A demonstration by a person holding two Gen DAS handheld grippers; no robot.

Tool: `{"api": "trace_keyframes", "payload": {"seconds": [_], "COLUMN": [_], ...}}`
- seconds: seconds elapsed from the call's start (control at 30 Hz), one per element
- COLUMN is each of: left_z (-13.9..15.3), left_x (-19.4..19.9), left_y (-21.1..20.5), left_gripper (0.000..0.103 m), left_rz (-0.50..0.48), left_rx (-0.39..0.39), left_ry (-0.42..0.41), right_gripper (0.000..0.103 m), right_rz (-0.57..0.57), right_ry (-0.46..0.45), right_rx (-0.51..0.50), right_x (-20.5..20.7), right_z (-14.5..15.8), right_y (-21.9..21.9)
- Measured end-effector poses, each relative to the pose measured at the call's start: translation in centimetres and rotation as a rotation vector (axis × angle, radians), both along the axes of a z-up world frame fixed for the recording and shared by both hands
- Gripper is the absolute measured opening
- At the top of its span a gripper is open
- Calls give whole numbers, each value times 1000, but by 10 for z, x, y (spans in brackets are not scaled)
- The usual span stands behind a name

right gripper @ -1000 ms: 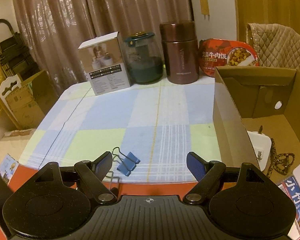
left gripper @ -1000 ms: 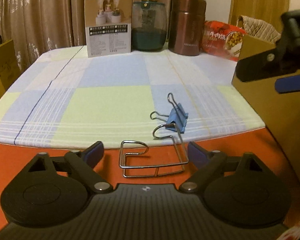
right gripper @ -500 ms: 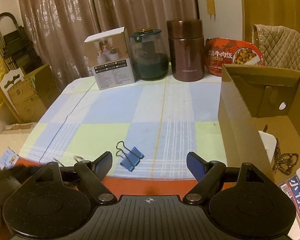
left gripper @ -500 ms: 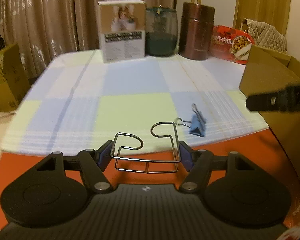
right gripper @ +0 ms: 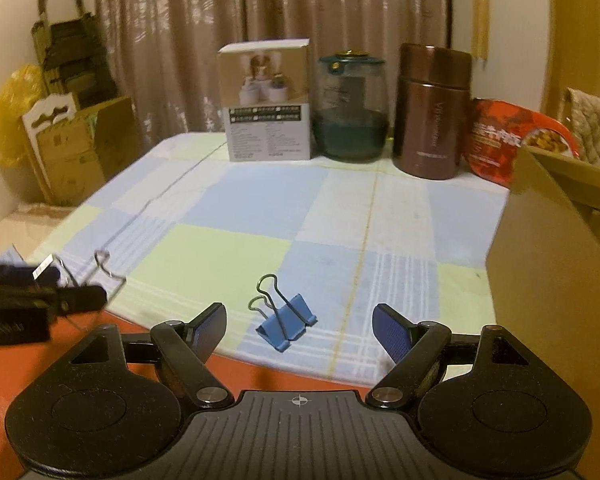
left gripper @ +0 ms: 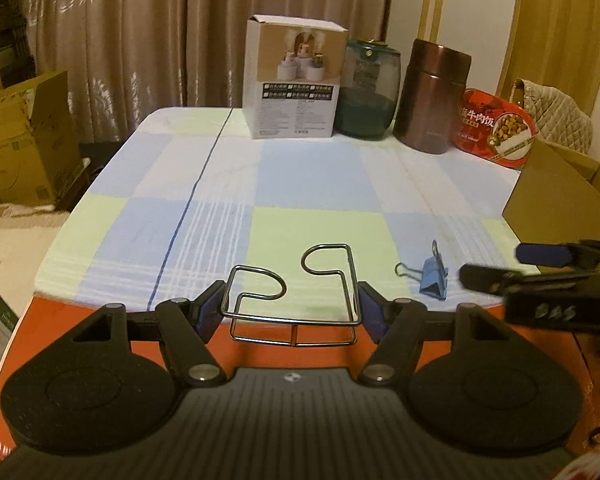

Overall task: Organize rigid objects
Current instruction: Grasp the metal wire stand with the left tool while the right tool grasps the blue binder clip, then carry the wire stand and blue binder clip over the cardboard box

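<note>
My left gripper (left gripper: 290, 314) has just closed; its pads clamp the wire rack (left gripper: 292, 300), lifted over the table's (left gripper: 260, 176) near edge. My right gripper (right gripper: 300, 330) is wide, empty, with the blue clip (right gripper: 286, 322) on the cloth between its fingers.

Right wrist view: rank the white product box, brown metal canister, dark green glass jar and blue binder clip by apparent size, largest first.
1. white product box and brown metal canister: too alike to rank
2. dark green glass jar
3. blue binder clip, smallest despite being nearest the camera
</note>
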State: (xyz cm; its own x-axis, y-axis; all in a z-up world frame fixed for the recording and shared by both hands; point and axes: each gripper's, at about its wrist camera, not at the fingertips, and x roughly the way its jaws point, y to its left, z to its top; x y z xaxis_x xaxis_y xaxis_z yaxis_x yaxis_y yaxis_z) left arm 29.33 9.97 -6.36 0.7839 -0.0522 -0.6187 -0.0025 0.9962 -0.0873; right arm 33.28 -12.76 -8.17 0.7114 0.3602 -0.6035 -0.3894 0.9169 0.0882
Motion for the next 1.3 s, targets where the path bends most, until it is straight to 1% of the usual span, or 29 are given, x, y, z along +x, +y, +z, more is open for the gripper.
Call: {"api": "trace_keyframes", "payload": {"seconds": [0.13,0.2,0.3,0.47,0.63,0.67,0.7,0.73,0.83,1.03,1.2,1.3], "left_z": [-2,-2,-3,-3,-5,-5,-6,-6,-9,-10,-6,0], "left_x": [9,12,15,18,19,19,20,20,21,20,15,6], "left_y": [-1,0,1,3,2,2,1,0,-1,-3,-3,-4], "left_gripper": [65,65,65,65,65,65,65,65,65,65,65,65], "left_rz": [-11,-12,-14,-13,-20,-21,-22,-23,-29,-43,-47,-47], "left_rx": [-16,-19,-17,-26,-23,-23,-21,-19,-15,-9,-19,-27], "left_ry": [-1,-1,-4,-4,-1,0,1,4,12,8,-4,-18], "right_gripper": [78,78,73,71,67,64,54,40,38,38,38,38], "right_rz": [53,85,118,144,162,159,156,167,182,165,139,106], "right_ry": [-9,-19,-26,-61,-41,-35,-40,-49,-38,-12,-19,-9], "right_rx": [-63,-113,-171,-147,-53,-38,-31,-32,-45,-50,-44,-21], "right_x": [11,16,25,39,50,52,50,48,43,35,24,16], "right_z": [-20,-29,-44,-50,-54,-54,-53,-52,-48,-41,-21,-8], "right_y": [7,11,15,13,9,8,8,10,17,22,24,20]}}
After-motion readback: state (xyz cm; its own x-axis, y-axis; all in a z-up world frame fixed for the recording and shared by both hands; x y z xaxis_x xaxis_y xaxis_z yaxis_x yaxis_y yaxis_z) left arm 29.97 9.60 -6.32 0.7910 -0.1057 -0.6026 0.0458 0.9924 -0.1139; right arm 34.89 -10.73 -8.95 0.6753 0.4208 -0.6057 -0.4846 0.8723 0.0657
